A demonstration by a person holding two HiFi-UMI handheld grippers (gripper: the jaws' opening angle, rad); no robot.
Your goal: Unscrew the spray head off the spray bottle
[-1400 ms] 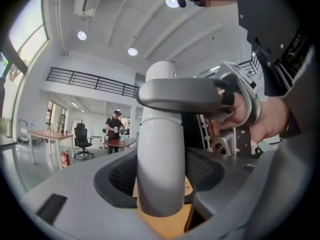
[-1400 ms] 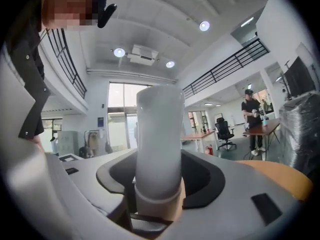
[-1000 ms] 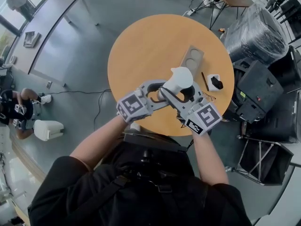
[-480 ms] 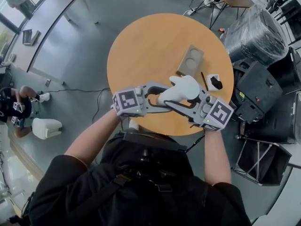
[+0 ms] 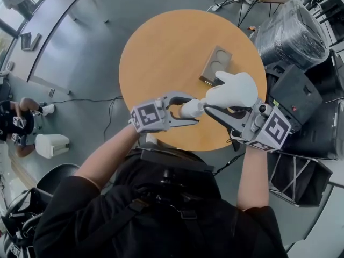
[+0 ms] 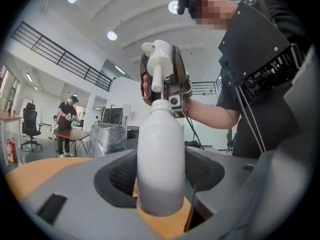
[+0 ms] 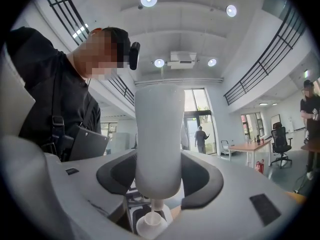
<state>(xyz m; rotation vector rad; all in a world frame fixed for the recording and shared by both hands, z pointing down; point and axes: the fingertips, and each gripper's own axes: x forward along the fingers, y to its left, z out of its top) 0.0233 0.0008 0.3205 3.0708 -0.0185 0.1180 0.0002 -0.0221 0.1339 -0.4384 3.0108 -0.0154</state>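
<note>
My left gripper (image 5: 192, 110) is shut on the white spray bottle (image 5: 190, 108), held over the near edge of the round wooden table (image 5: 161, 52). In the left gripper view the bottle (image 6: 161, 159) stands upright between the jaws of the left gripper (image 6: 161, 186), its bare neck (image 6: 161, 104) showing. My right gripper (image 5: 221, 100) is shut on the white spray head (image 5: 234, 89), just right of the bottle. The spray head (image 6: 156, 59) is off the neck, and only its thin stem (image 7: 155, 205) reaches the bottle's mouth (image 7: 149, 225). The right gripper view shows the spray head (image 7: 157, 134) clamped in the right gripper (image 7: 157, 180).
A tan tray with two round hollows (image 5: 216, 64) lies on the table beyond the grippers. Black cases (image 5: 301, 93) and a wrapped bundle (image 5: 290, 34) stand to the right. A metal frame (image 5: 298, 181) is at lower right. A person (image 5: 16, 123) sits on the floor at far left.
The right gripper has swung to the right and away with the spray head, drawing it off the bottle. The left gripper kept the bottle almost in place.
</note>
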